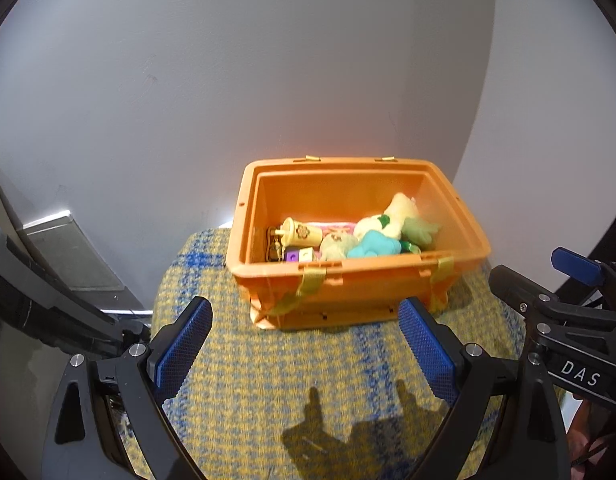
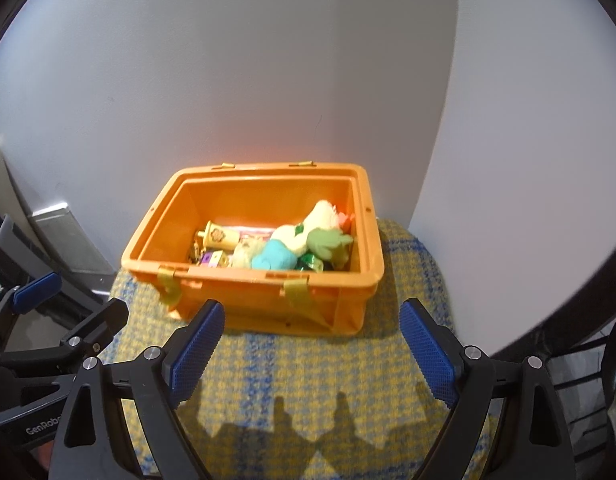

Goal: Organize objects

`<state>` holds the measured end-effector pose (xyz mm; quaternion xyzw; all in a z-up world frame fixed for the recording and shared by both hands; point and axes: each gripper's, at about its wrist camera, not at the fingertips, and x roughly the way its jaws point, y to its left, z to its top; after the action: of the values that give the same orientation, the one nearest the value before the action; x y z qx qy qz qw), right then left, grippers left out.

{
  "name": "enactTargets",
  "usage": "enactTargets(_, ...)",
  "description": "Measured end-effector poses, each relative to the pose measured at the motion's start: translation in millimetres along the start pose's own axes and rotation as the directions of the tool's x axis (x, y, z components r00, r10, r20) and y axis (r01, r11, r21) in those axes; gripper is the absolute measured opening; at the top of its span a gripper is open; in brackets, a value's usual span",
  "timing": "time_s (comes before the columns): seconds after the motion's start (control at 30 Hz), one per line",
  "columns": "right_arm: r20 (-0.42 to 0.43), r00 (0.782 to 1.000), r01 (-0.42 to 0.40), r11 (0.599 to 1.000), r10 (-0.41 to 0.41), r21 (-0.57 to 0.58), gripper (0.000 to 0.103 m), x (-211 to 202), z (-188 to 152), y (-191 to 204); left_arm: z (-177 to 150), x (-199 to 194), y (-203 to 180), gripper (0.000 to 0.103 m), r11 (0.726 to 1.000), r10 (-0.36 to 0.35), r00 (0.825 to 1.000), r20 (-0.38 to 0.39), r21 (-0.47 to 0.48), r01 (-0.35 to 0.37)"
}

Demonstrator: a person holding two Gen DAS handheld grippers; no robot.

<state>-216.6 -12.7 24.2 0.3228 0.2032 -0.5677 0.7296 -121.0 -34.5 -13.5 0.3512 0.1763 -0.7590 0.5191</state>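
- Two claws, the left claw (image 1: 304,344) and the right claw (image 2: 312,348), stand wide open and hold nothing.
- Orange box (image 1: 348,292) with toys sits on the checked cushion (image 1: 268,368), just ahead of both claws, apart from them.

A bright orange plastic bin (image 1: 360,284) with dull yellow-green latch straps (image 1: 310,280) stands on a woven cloth (image 1: 268,376) of mustard yellow crossed by grey-blue and stronger blue plaid lines, before a plain pale grey wall (image 1: 228,80). Inside it, a pale yellow toy cup (image 1: 302,233) printed with a brown flower lies at nine o'clock, a purple and cream cube (image 1: 298,255) at seven, a turquoise soft toy (image 1: 374,245) at six, and a cream plush (image 1: 396,216) with green patches at three. The gripper pads (image 1: 186,344) are deep blue with a fine grid texture on black frames.
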Motion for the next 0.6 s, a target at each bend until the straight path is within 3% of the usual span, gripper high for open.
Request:
enactTargets(0.1, -0.006, 1.000, -0.007, 1.000, 0.007, 0.005, 0.089, -8, -11, 0, -10, -6, 3, 0.095, 0.999, -0.024, 1.000, -0.018, -0.024, 0.024)
enactTargets(0.6, -0.054, 0.999, -0.001, 1.000, -0.001, -0.031, 0.089, -33, -64, 2, -63, -37, 4, 0.095, 0.998, 0.002, 0.998, -0.069, -0.057, -0.006)
